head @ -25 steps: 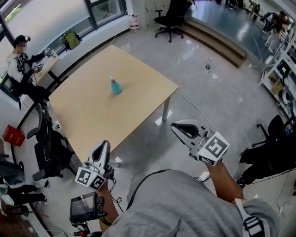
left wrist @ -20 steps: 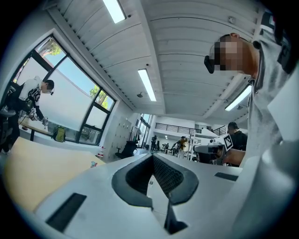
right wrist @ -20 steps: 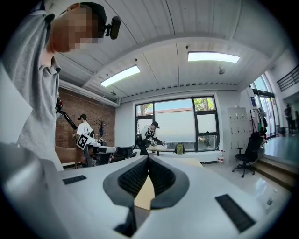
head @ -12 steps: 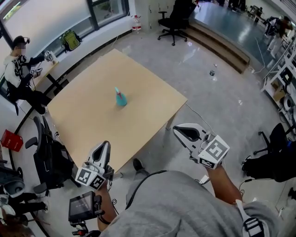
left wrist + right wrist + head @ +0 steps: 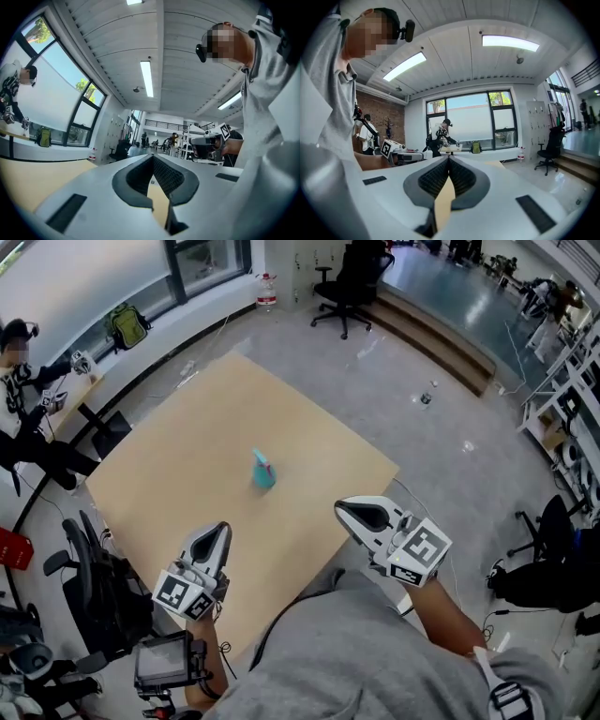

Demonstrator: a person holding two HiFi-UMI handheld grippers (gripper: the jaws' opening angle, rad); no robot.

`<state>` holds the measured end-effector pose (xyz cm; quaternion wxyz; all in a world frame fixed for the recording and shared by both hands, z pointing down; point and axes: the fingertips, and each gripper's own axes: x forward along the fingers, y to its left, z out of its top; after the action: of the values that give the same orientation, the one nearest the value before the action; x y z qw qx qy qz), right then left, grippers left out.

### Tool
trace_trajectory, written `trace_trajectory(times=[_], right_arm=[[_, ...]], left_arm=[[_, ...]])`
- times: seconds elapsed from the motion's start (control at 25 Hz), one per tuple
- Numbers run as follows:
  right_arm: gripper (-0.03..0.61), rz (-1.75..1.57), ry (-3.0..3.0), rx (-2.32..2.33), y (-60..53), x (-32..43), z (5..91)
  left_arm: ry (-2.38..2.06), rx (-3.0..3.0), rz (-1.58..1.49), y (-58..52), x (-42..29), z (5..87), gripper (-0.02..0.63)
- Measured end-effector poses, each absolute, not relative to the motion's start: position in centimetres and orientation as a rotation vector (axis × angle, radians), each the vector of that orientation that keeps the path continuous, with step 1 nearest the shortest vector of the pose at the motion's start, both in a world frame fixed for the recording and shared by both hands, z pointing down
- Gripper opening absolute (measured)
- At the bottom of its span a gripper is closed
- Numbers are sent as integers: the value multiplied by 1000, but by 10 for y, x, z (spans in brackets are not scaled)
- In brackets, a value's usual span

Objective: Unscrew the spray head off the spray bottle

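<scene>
The tan table (image 5: 187,456) spreads ahead of and below our fingers. We hold the left gripper (image 5: 216,532) and right gripper (image 5: 343,508) above its near edge, each with jaws pressed together on nothing. The spray bottle (image 5: 263,471) stands well ahead of both, between their lines of reach, slightly nearer the left one, we judge. It is small, teal and upright, its long axis vertical, with the spray head (image 5: 260,457) on top.

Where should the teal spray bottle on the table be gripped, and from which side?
Probably hold the small teal plastic spray bottle by its wide lower body with the left claw, coming in level from the near edge of the light wooden table: it stands upright and alone. The right claw then takes the narrower spray head on top.
</scene>
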<state>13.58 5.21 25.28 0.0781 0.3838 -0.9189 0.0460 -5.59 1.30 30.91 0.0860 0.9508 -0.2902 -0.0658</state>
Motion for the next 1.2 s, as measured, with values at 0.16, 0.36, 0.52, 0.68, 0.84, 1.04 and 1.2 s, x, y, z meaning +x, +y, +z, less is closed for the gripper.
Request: trace_trajectory(times=[0.16,0.36,0.52,0.68,0.84,1.04,1.2], right_arm=[[5,148,-2739,1126,8,123,257],[5,134,-2736,1056,-42,111,265],[5,202,-2731,969,-67,100,296],[5,249,-2699,936,-101,95,318],[5,289,-2661,943,-129,114,331],[5,330,-2619,961,-145,140,342],[5,360,-2595,959,-156,157,353]], left_arm=[[-905,2793,-238,-22,-77,323,5],[-966,2700,-277,-60,-87,368,5],[-943,2683,-228,-92,-81,420,6],[-947,2664,-122,-136,-78,484,82],[-957,2695,76,-175,-49,543,341],[-915,2782,302,-205,3,597,491],[-923,2805,378,-230,34,622,509]])
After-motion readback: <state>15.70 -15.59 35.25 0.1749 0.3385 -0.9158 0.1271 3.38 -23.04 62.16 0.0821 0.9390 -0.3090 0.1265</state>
